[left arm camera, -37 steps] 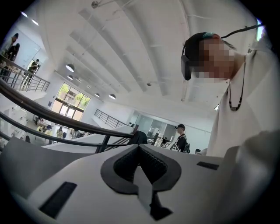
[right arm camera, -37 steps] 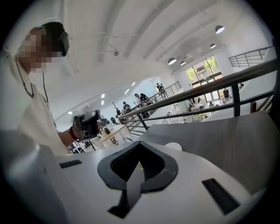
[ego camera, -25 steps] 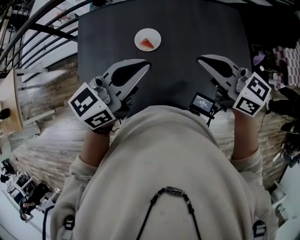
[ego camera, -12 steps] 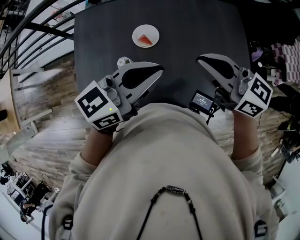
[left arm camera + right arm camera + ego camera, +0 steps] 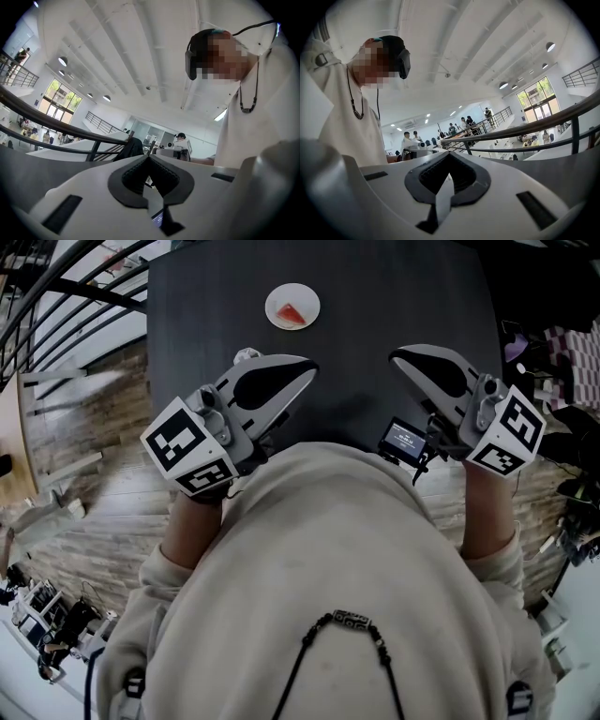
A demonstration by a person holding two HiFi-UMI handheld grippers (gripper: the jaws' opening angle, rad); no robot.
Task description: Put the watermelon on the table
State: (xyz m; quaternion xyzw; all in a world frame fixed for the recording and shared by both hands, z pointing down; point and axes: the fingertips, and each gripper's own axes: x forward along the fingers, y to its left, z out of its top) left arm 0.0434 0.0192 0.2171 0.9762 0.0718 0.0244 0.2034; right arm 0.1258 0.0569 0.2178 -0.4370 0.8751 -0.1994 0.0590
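Observation:
A red watermelon slice (image 5: 294,313) lies on a small white plate (image 5: 279,300) at the far side of the dark table (image 5: 375,296). My left gripper (image 5: 309,364) hovers over the table's near half, below and slightly left of the plate, well short of it. Its jaws are shut with nothing between them, and in the left gripper view the left gripper (image 5: 149,157) shows its dark pads meeting at the tip. My right gripper (image 5: 394,356) hangs level to the right, also shut and empty. The right gripper (image 5: 449,154) shows the same closed tip in its own view.
A small white object (image 5: 247,355) sits on the table right beside the left gripper. A small screen (image 5: 405,442) hangs at the table's near edge by the right gripper. Black railings (image 5: 56,287) run along the left, above a wooden floor (image 5: 94,474).
The left gripper has edged slightly forward over the table, and a small white object now shows beside it. The right gripper has stayed put. Both stay shut.

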